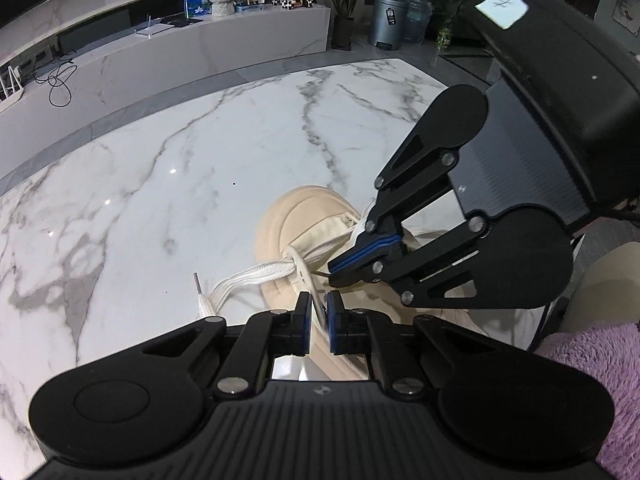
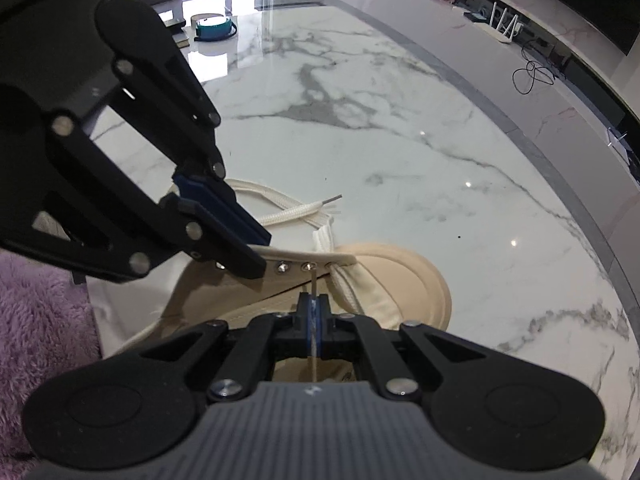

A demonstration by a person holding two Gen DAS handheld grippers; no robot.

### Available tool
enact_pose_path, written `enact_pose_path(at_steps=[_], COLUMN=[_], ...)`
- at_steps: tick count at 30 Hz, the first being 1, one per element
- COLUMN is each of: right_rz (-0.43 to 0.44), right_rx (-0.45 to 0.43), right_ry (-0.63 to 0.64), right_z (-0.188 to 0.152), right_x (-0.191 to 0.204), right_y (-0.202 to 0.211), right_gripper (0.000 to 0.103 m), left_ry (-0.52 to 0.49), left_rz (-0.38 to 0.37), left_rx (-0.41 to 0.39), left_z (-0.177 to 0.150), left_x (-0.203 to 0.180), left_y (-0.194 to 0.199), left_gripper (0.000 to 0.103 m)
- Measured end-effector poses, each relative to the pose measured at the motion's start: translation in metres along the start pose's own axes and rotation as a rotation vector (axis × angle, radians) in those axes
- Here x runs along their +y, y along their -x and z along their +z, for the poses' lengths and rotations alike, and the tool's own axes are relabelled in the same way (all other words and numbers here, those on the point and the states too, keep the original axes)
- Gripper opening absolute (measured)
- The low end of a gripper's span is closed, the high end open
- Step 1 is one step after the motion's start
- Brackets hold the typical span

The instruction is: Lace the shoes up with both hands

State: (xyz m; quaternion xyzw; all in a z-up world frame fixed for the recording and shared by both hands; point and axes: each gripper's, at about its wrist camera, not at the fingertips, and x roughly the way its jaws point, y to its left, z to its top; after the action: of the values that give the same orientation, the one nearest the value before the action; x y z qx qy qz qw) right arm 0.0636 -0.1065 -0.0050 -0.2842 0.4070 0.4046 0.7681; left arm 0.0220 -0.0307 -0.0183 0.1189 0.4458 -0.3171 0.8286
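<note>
A beige canvas shoe (image 1: 304, 216) lies on the marble table, toe pointing away from me. My left gripper (image 1: 319, 312) is shut on the shoe's eyelet flap (image 2: 280, 258), a pale strip pinched between its blue pads. My right gripper (image 2: 314, 304) is shut on a white lace end (image 2: 313, 284), whose thin metal tip points up at an empty eyelet (image 2: 308, 267) just ahead. In the left wrist view the right gripper (image 1: 334, 266) hangs over the shoe's opening from the right. The other lace end (image 1: 248, 276) trails off the shoe's left side onto the table, its tip (image 1: 196, 280) free.
The white marble table (image 1: 200, 152) stretches wide beyond the toe. A purple fluffy cloth (image 2: 40, 308) lies by the near table edge beside the heel. A low marble cabinet (image 1: 240, 52) stands past the table, and a teal round object (image 2: 214, 26) sits on the floor.
</note>
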Motion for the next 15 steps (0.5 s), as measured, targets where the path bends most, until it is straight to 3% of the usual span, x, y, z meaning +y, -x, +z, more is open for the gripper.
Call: enact_pose_path(at_steps=[15], right_rz=[-0.011], right_rx=[0.008], right_ry=[0.049], right_z=[0.004], right_x=[0.004], right_y=[-0.001], right_gripper=[0.002], left_ry=[-0.051], left_rz=[-0.041], left_rx=[-0.032], left_z=[0.002], left_x=[-0.005], left_y=[0.016], left_gripper=[0.006])
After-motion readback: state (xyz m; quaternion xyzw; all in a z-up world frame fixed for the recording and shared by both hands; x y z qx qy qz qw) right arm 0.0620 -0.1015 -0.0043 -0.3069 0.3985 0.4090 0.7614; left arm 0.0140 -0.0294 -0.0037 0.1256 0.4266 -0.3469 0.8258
